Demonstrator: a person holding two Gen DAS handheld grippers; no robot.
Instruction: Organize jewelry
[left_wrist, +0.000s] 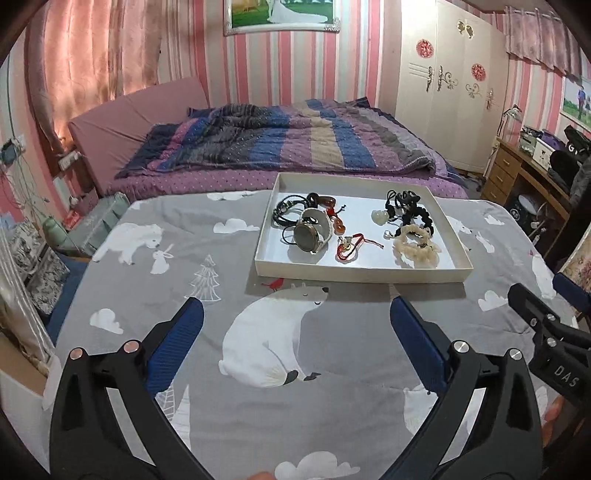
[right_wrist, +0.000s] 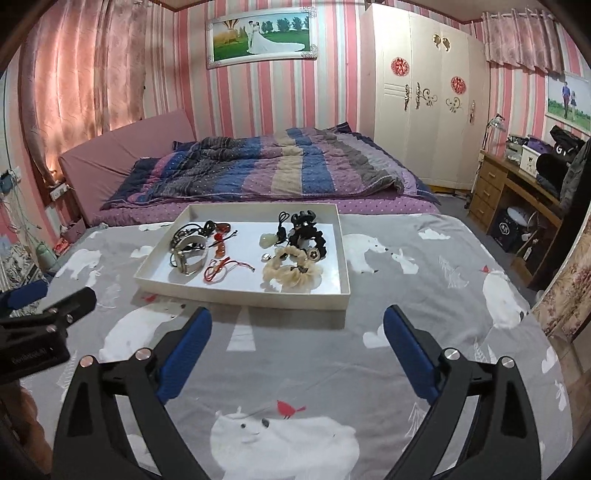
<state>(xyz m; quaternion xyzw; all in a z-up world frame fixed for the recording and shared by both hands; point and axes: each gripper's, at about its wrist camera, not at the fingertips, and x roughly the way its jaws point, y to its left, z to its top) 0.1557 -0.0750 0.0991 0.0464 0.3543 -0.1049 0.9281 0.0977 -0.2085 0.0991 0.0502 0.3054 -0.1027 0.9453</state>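
Observation:
A shallow white tray (left_wrist: 354, 272) (right_wrist: 236, 293) stands on the table with the grey polar-bear cloth (left_wrist: 177, 236). In it lie a white-strapped watch (left_wrist: 310, 232) (right_wrist: 190, 256), black cord bracelets (left_wrist: 286, 212), amber beads (left_wrist: 334, 221), a red string bracelet (left_wrist: 351, 247) (right_wrist: 221, 269), black hair ties (left_wrist: 410, 210) (right_wrist: 306, 229) and a cream scrunchie (left_wrist: 415, 247) (right_wrist: 291, 273). My left gripper (left_wrist: 297, 314) is open and empty, held in front of the tray. My right gripper (right_wrist: 297, 321) is open and empty, also in front of the tray.
Behind the table is a bed with a striped quilt (left_wrist: 280, 136). A white wardrobe (right_wrist: 424, 92) and a wooden desk (right_wrist: 517, 192) stand at the right. The right gripper's body shows at the right of the left wrist view (left_wrist: 543, 325).

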